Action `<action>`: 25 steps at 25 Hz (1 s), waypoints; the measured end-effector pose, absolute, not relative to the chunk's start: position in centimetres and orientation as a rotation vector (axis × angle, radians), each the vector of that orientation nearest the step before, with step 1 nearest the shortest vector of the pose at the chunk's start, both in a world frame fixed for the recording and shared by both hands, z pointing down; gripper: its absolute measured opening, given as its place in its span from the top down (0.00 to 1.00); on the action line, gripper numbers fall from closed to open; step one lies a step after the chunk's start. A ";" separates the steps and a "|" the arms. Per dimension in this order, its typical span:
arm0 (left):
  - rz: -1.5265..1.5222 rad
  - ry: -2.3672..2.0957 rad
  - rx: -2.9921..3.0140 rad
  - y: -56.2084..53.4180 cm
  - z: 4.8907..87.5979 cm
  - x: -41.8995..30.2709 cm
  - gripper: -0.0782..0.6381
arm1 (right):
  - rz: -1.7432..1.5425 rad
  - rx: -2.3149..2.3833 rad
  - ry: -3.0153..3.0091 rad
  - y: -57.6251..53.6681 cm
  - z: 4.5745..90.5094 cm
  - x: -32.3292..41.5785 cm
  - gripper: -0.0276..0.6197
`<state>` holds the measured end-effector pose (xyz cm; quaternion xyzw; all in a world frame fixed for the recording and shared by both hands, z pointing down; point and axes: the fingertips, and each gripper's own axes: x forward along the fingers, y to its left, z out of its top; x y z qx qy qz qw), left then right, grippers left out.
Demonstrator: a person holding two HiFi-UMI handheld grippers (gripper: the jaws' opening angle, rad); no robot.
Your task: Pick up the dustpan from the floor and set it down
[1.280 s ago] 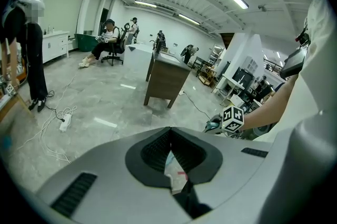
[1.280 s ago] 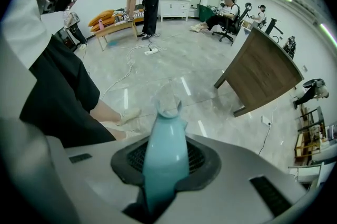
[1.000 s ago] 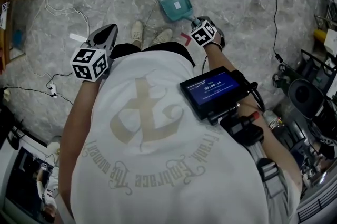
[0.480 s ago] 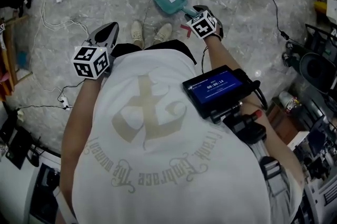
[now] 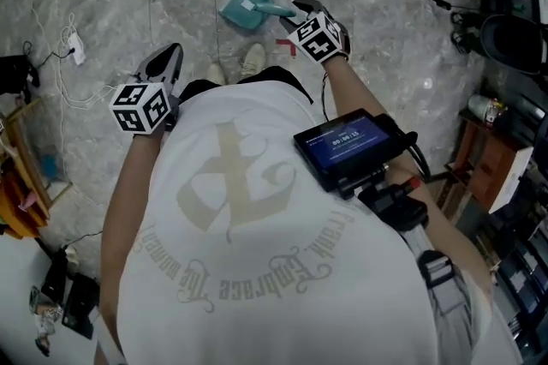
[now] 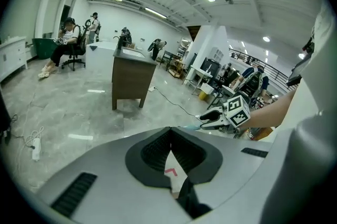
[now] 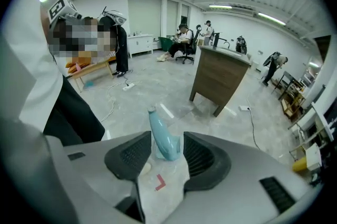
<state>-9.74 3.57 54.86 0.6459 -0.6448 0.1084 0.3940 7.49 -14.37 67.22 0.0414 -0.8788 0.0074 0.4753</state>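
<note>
The teal dustpan (image 5: 242,9) lies on the grey marble floor ahead of my feet, handle (image 5: 278,9) pointing right. My right gripper (image 5: 300,10) is at the handle's end. In the right gripper view the handle (image 7: 160,136) stands between the two pads with slim gaps either side; the pan is out of that view. These jaws have just been opening, and my right gripper (image 7: 167,140) is open. My left gripper (image 5: 171,53) hangs by my left side, away from the dustpan. Its tips meet with nothing between them, so the left gripper (image 6: 170,133) is shut. The left gripper view shows the right gripper (image 6: 202,120) too.
A red tape mark (image 5: 287,49) and my shoes (image 5: 253,59) lie just behind the dustpan. White cables and a power strip (image 5: 75,50) trail on the floor at left. Racks and gear (image 5: 509,38) crowd the right side. A brown desk (image 7: 218,78) stands farther off.
The head view has swung round, but the dustpan lies in the same spot by the red mark. My right gripper stays at the handle's end. My left gripper has kept by my side.
</note>
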 end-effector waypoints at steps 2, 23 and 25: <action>0.270 -1.620 1.703 2.6 54.2 -9.0 0.87 | 0.039 0.191 -2.187 -14.5 65.3 8.4 0.70; 0.300 -1.427 2.081 5.4 51.2 -4.9 0.88 | 0.343 0.521 -2.624 -3.0 49.0 8.5 0.93; 0.311 -1.404 2.085 5.0 51.2 -4.7 0.88 | 0.383 0.547 -2.621 -3.0 49.0 8.9 0.93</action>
